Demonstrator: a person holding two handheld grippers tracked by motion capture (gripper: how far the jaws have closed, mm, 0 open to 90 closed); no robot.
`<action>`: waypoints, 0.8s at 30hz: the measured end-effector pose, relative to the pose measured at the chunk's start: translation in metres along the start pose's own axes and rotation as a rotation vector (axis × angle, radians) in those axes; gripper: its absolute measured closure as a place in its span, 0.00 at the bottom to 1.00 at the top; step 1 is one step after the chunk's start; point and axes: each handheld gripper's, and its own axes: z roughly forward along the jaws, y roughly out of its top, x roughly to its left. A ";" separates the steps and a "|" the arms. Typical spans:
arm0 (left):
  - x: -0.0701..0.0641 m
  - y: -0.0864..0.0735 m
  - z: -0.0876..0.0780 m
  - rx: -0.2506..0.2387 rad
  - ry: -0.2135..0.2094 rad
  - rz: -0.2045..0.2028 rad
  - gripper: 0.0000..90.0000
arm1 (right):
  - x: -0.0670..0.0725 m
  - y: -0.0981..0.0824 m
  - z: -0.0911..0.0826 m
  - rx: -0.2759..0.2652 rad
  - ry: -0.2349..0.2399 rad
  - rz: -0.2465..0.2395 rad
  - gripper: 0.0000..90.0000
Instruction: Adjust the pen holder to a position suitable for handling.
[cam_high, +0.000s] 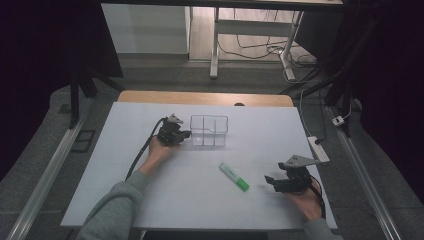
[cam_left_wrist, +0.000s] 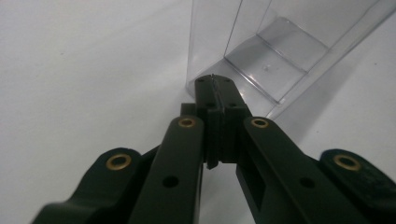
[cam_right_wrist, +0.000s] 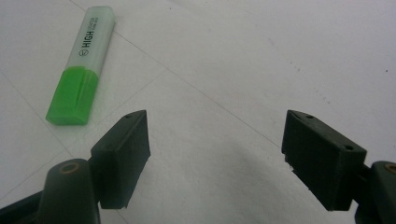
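1. The left gripper (cam_high: 186, 134) is seen with its jaws pressed fully together, nothing held between them, its tips touching the left wall of the clear plastic box (cam_high: 209, 130).
2. The box is stood on the white tabletop (cam_high: 125, 170), toward its far middle.
3. The right gripper (cam_high: 270, 181) is held wide open and empty, low over the tabletop.
4. The green highlighter (cam_high: 234, 177) is laid flat just left of the right gripper, apart from it.
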 end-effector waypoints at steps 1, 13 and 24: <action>-0.001 0.001 0.001 -0.001 -0.003 0.000 0.99 | 0.000 0.000 0.000 0.001 -0.001 0.001 0.25; -0.001 0.002 -0.001 0.002 -0.013 0.005 0.99 | 0.001 0.000 0.000 0.003 0.000 -0.003 0.25; -0.004 -0.022 -0.051 -0.049 0.004 0.003 0.97 | -0.004 0.000 -0.003 -0.008 0.003 0.004 0.25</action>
